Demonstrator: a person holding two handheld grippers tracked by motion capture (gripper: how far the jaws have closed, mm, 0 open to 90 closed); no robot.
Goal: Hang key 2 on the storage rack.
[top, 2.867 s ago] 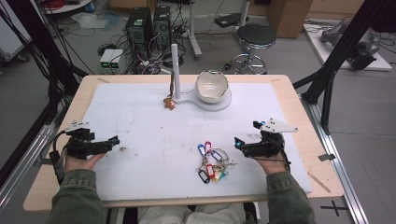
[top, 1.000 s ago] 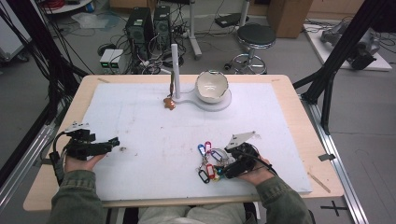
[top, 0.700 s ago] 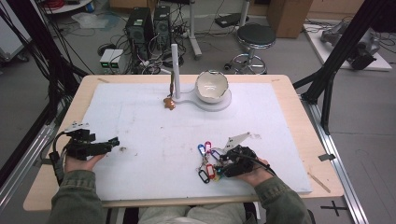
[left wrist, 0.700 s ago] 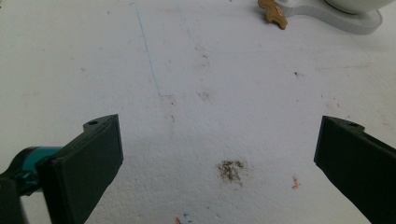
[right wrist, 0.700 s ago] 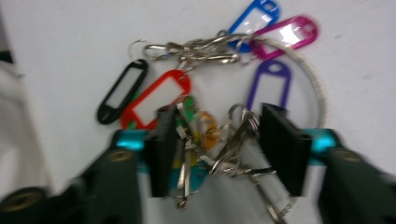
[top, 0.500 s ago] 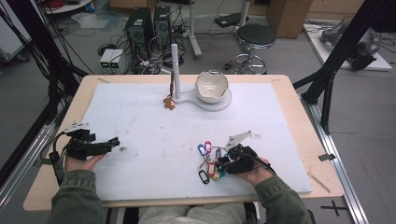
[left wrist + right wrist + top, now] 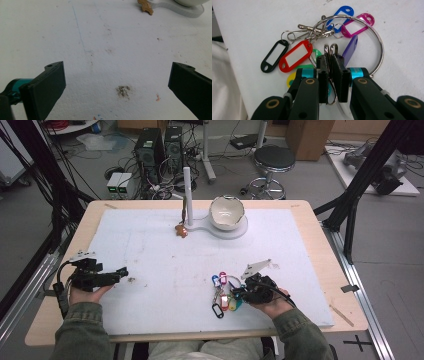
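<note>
Item: bunch of key tags (image 7: pixel 223 292), coloured plastic fobs clipped to one large metal ring (image 7: pixel 380 43), lying low and right of centre in the high view on the white foam board (image 7: pixel 165 250) that covers the table. The tags fan flat across the board, probably so that ring and clips stand clear for gripping. Right gripper (image 7: pixel 331 76): its jaws have just been closing and now stand pressed nearly together, pinching a small metal clip (image 7: pixel 331 48) of the bunch between the pads; red tag (image 7: pixel 295 56) and black tag (image 7: pixel 274 55) lie to the left in the right gripper view, blue and pink tags at upper right. Left gripper (image 7: pixel 117 80): jaws spread wide over bare board, holding and touching nothing, parked at the lower left of the high view, apparently in reserve. At upper centre there, well apart: white bowl (image 7: pixel 226 211) on its stand with an upright post.
</note>
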